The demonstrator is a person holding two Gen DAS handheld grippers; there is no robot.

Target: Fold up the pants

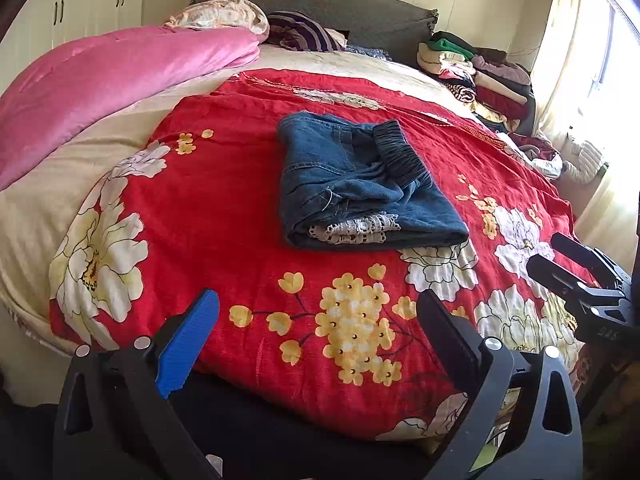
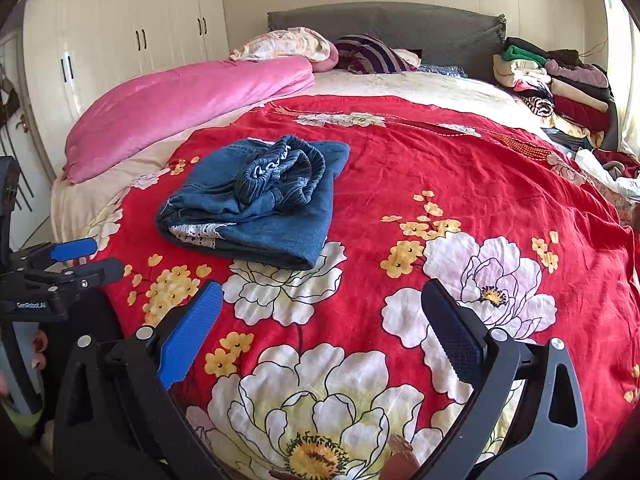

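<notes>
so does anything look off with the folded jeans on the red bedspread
Slightly: the folded blue denim pants sit as an uneven bundle, with the dark elastic waistband bunched on top and white lace trim poking from the front fold.

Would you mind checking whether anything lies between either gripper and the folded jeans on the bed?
Nothing visible does. Only bare red floral bedspread lies between the open left gripper and the folded jeans, and likewise for the open right gripper. The pink quilt and clothes pile sit off to the sides.

Bed (image 2: 400,80) – red floral blanket (image 2: 440,168), folded pants (image 2: 264,208), pink quilt (image 2: 180,108), clothes pile (image 2: 560,80), perhaps pillows.
</notes>
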